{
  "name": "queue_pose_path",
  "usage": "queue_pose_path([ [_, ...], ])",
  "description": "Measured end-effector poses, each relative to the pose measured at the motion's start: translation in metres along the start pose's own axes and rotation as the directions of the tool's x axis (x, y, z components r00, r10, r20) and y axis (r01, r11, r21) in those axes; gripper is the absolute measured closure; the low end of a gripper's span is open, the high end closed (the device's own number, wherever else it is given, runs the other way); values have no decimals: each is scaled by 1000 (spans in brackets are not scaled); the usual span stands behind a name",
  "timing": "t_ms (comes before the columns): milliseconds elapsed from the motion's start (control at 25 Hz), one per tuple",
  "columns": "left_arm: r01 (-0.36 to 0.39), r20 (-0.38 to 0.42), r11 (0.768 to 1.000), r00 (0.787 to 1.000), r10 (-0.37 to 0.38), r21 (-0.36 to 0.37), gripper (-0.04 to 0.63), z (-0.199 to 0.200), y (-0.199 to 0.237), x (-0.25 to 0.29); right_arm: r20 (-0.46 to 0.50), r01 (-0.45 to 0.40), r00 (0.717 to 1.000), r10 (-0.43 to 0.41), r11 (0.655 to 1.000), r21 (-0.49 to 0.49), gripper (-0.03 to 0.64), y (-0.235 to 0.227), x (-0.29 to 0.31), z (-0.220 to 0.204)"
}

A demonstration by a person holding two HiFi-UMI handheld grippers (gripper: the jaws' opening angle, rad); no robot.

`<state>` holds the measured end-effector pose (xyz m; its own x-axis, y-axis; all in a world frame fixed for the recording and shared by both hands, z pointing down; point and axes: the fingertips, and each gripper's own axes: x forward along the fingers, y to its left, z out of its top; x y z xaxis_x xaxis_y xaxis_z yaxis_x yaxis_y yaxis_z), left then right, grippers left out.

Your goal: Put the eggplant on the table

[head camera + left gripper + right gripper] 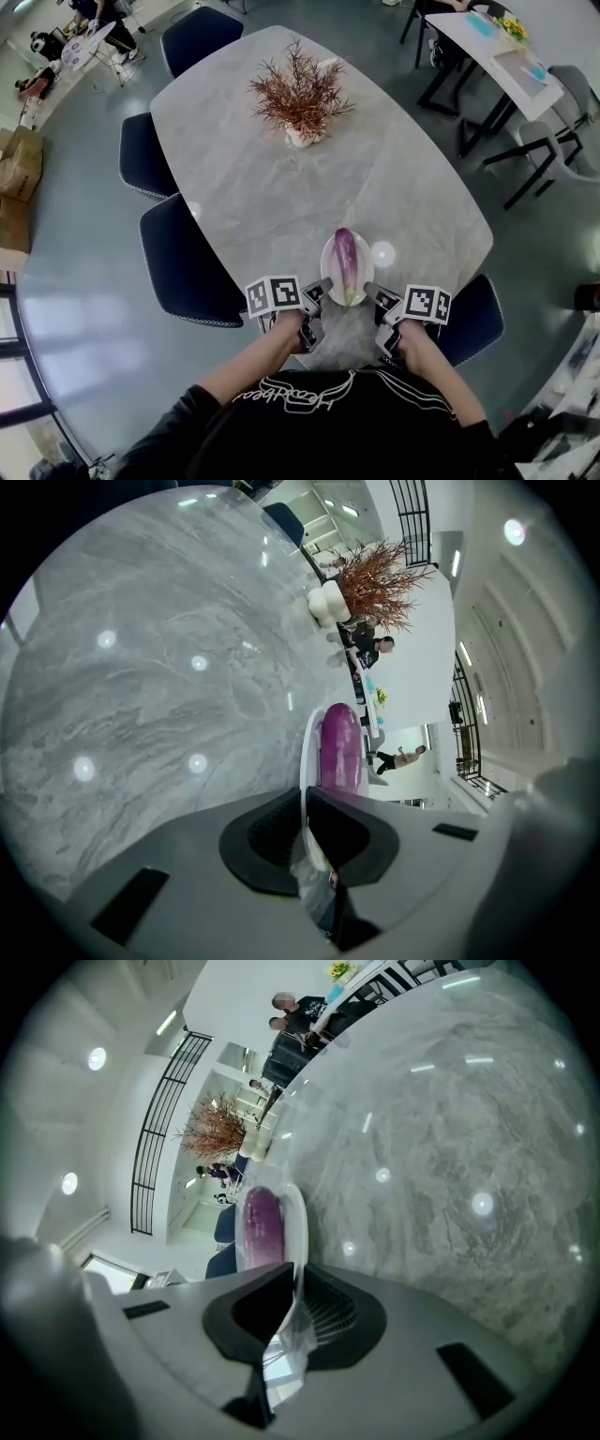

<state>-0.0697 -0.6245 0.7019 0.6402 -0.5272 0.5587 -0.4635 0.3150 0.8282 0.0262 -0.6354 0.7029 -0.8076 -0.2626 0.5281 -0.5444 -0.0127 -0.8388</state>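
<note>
A purple eggplant [346, 258] lies lengthwise on a small white plate [330, 265] over the near end of the grey marble table [281, 197]. My left gripper [319, 292] is shut on the plate's left rim and my right gripper [377, 295] is shut on its right rim. In the left gripper view the plate rim [305, 752] runs into the closed jaws of the gripper [305, 803], with the eggplant [339, 747] just beyond. The right gripper view shows the same: rim [300, 1227] clamped in the gripper [292, 1283], eggplant [262, 1222] behind. Whether the plate rests on the table cannot be told.
A dried reddish plant in a white pot [300, 98] stands at the table's middle. Dark blue chairs [183, 262] line the left side, and another chair [473, 319] sits at the near right. A white desk and grey chairs [511, 66] stand at the far right.
</note>
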Motion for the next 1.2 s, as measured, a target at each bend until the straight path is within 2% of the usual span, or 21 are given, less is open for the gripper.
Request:
queue_pose_path([
  [520,-51,1,998,999,51,33,569,3,5,2,-51,61,997,-63,997,-38,597,-3,5,-2],
  [800,-35,19,999,999,35,26,568,3,7,1,-64,94,993,-98,993,-66,597,-2,8,-3],
  [1000,-29,31,999,999,28,27,568,5,5,1,-67,84,994,-90,993,-85,597,-1,6,-2],
  [1080,-24,32,999,999,23,37,535,7,5,0,-68,84,994,-91,991,-100,586,1,6,-2],
  [1120,-21,32,999,999,20,39,532,7,4,0,-67,82,994,-89,991,-105,555,2,6,-1],
  [1200,-12,32,999,999,11,38,520,8,3,-2,-61,81,994,-88,991,-111,555,3,6,-1],
])
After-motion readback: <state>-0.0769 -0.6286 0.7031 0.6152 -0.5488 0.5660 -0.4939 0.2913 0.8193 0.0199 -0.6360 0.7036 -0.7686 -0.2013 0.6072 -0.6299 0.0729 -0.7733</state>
